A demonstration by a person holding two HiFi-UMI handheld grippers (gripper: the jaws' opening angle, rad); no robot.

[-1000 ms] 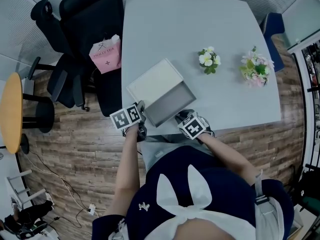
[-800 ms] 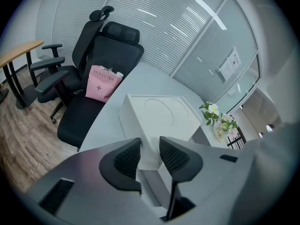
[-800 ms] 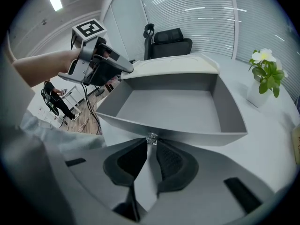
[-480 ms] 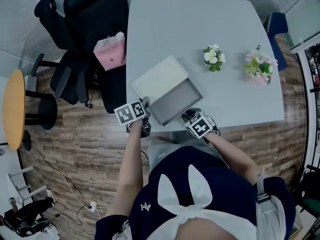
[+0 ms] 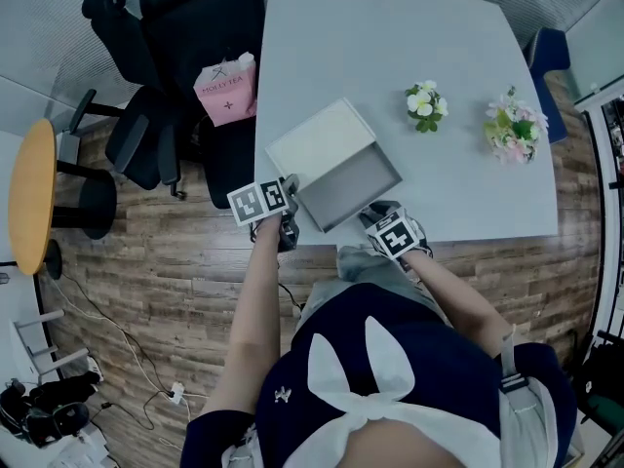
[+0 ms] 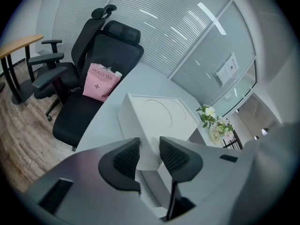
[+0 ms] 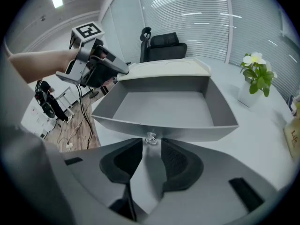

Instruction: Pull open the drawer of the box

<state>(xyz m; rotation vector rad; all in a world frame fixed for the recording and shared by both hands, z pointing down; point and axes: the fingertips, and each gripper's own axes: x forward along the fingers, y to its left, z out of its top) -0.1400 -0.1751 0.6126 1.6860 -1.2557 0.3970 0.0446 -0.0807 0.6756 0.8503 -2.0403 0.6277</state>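
A white box lies on the pale table near its front edge, and its grey drawer stands pulled out towards me and is empty. My left gripper is at the box's near left corner. In the left gripper view the box fills the gap of the left gripper, whose pads are closed on the corner. My right gripper is at the drawer front. Its jaws have just been opening, and the small clear knob sits between the tips, free of both pads.
Two small flower pots stand on the table's far right. A black office chair with a pink bag on it is at the table's left side. A round wooden table and cables are on the floor further left.
The whole scene has drifted up and to the right in the head view. Both grippers keep their places at the box and the drawer, which stays pulled out.
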